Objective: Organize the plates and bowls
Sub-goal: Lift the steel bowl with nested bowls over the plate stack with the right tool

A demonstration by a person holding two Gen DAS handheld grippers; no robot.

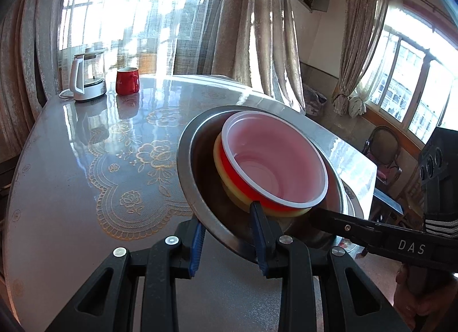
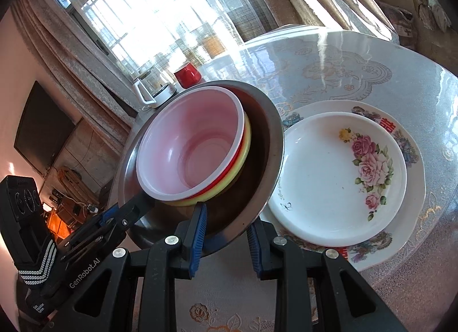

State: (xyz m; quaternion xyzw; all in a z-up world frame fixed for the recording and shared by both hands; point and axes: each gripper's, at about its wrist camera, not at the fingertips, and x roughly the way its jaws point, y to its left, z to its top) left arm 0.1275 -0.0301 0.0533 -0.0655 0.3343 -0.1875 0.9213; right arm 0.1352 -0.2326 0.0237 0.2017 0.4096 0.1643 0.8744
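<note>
1. The left gripper [image 1: 229,237] has its blue pads on both sides of the metal bowl's [image 1: 197,197] rim and pinches it.
2. The right gripper [image 2: 226,234] pinches the same rim at another spot. Two grips keep the wide bowl from tipping over.
3. The metal bowl is up in the air and tilted. Inside it sits a yellow bowl [image 2: 243,154] with a red bowl [image 2: 189,145] nested in it, so all three travel as one stack.
4. Just beside them, a small flowered plate [image 2: 343,177] lies on a bigger flowered plate [image 2: 412,194] on the table [image 1: 71,174].
5. I think the bowls go down next to or on the plates.
6. A red mug [image 1: 127,81] and a kettle [image 1: 86,80] stand well apart.
</note>
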